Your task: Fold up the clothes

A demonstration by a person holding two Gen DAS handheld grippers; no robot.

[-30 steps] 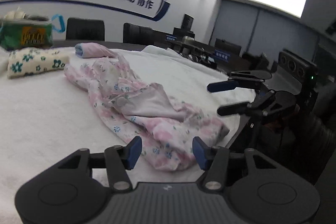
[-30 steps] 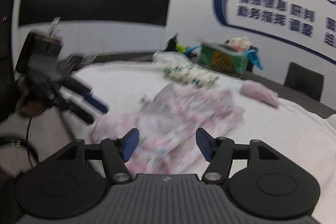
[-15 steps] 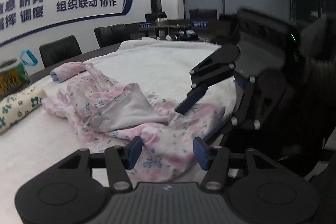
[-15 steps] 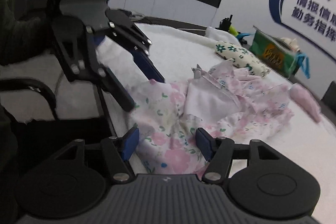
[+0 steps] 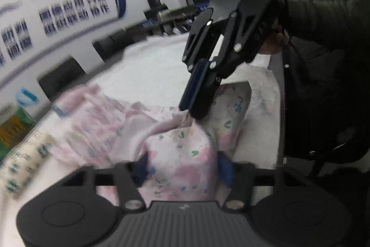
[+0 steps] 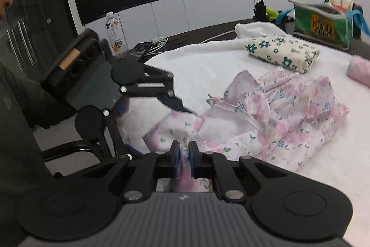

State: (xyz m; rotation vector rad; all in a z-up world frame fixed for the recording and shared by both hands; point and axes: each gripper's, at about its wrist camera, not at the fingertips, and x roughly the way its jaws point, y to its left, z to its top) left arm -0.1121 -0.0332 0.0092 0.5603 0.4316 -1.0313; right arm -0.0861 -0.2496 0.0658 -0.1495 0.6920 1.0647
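A pink floral garment (image 6: 277,122) lies crumpled on the white-covered table (image 6: 203,61). My right gripper (image 6: 183,151) is shut on a fold at the garment's near edge. From the left wrist view, the right gripper (image 5: 194,111) comes down from above and pinches the cloth into a small peak. My left gripper (image 5: 182,166) is open, and a bunch of the garment (image 5: 180,154) fills the space between its blue pads. In the right wrist view the left gripper (image 6: 166,133) sits at the garment's left end with its fingers spread.
A folded cream floral cloth (image 6: 282,54), a green bag (image 6: 323,24) and a pink roll (image 6: 360,68) sit at the far side. A water bottle (image 6: 115,34) and a phone with cables (image 6: 141,48) lie far left. The table edge and a person's dark sleeve (image 5: 323,15) are close by.
The right gripper has gone from open to shut on the garment's near edge. The left gripper has moved forward, so cloth now sits between its open fingers.
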